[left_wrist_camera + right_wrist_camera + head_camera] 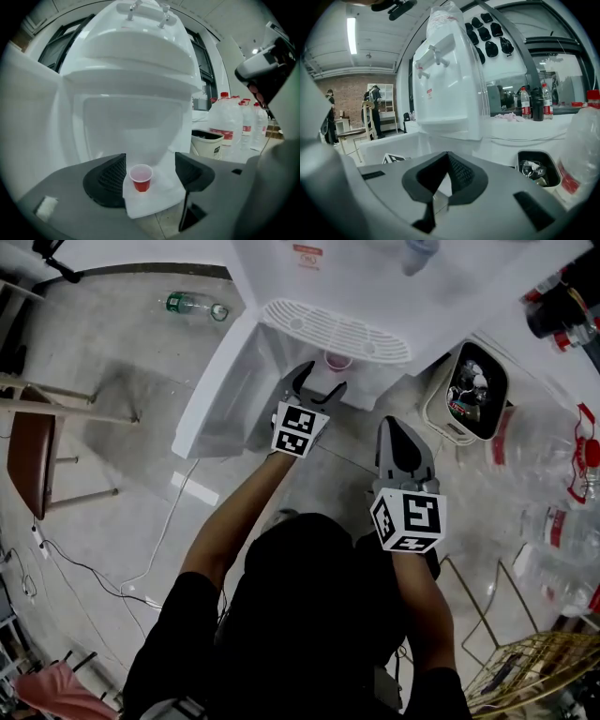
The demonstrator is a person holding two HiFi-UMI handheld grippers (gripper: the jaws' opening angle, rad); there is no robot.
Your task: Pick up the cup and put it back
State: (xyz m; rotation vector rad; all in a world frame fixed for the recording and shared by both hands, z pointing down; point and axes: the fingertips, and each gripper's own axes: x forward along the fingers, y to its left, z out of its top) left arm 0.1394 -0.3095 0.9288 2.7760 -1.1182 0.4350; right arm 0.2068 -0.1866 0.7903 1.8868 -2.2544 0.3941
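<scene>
Reach for a small red cup [141, 177], the opening step of picking it up, seen from above and from both tools. The cup stands upright on a white ledge [157, 199] at the foot of a white water dispenser [136, 70]. It looks empty, with only a pale pink inside showing. The left gripper [317, 382] points at the cup with its jaws spread wide. The cup sits in line with the gap between them but a little ahead, and neither pad touches it. The right gripper [446, 161] hangs back beside the person's body, its jaws clenched together on nothing. The next move probably calls for sliding the left jaws forward until they flank the cup, then closing gently, since a thin cup like this could crumple or tip. After that it would be lifted and set back on the same ledge. To the right, a white waste bin [437, 401] holds crumpled rubbish. Big clear water jugs [225, 123] stand beyond it; how full they are cannot be told.
</scene>
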